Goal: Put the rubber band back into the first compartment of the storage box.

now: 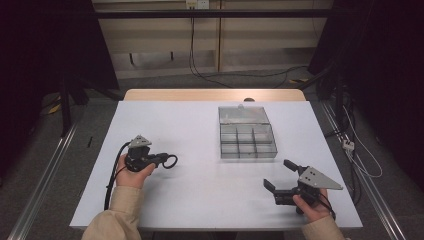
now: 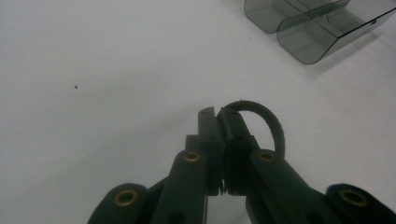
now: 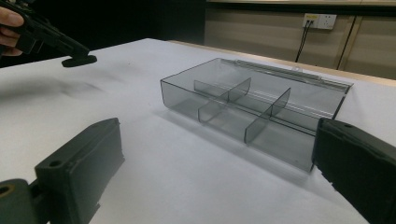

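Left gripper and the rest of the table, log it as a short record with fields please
left gripper: shut on a black ring, held left of the box
right gripper: jaws wide open, nothing between them
box: clear grey, six compartments, all look empty, lid open toward the far side
table: white top
gap: ring and box apart

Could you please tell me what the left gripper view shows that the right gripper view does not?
The left gripper view alone shows the left gripper pinching a black ring, jaws closed on it. The right gripper view alone shows the right gripper with jaws wide apart, and wall sockets. Both show the divided box on the white table.
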Demonstrator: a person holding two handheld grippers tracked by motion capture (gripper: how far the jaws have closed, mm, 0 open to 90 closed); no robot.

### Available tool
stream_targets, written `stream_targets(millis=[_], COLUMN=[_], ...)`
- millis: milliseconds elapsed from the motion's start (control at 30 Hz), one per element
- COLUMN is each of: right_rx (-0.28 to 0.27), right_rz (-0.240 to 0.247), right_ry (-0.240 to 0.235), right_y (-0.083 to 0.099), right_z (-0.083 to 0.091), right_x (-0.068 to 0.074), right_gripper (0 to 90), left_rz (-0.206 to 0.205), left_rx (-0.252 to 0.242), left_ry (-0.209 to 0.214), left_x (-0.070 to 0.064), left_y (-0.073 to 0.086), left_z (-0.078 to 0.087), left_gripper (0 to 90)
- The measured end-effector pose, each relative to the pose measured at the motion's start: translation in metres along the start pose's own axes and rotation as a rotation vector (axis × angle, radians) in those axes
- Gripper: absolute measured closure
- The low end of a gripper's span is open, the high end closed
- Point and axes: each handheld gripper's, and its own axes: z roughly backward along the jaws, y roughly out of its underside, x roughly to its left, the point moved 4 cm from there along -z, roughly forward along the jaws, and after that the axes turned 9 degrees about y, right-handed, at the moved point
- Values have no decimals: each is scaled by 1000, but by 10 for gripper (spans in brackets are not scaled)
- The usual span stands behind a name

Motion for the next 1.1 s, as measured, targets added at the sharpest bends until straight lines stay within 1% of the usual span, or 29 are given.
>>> stream_targets(millis=[67,133,167,333,367,433,600,733,800,933,1000,1033,1100], right_rx=[2,0,0,2,2,2,2,2,3,1,0,0,0], right_rz=[0,-2,-2,-5,-5,-5,-6,-6,-6,-6,-6,-6,-7], right_ry=[0,-1,-1,-6,-6,-6,-8,-9,-8,-10,-11,-11,-12], right_y=[0,0,0,0,0,0,0,0,0,0,0,0,0], right_z=[0,0,0,0,0,0,0,0,0,0,0,0,0], right_x=[0,0,0,1,1,1,0,1,0,0,0,0,0], right_gripper=[19,19,19,20,20,20,21,21,21,21,21,21,21], left_rz=[4,-2,0,3,10,8,1,7,4,0,5,-1,7], left_rx=[-1,-3,-7,-19,-24,-21,-14,-29,-23,-30,-31,-26,-32], left_ry=[11,15,24,28,34,30,37,38,33,34,38,37,44], left_x=[-2,-3,-3,-3,-3,-3,-4,-5,-5,-6,-7,-7,-7], left_y=[-4,-9,-10,-18,-19,-21,-27,-32,-35,-40,-42,-43,-45], left_z=[-3,-5,-7,-12,-13,-15,-21,-26,-29,-35,-38,-38,-41], left_gripper=[884,883,883,883,883,883,883,884,883,883,883,883,883])
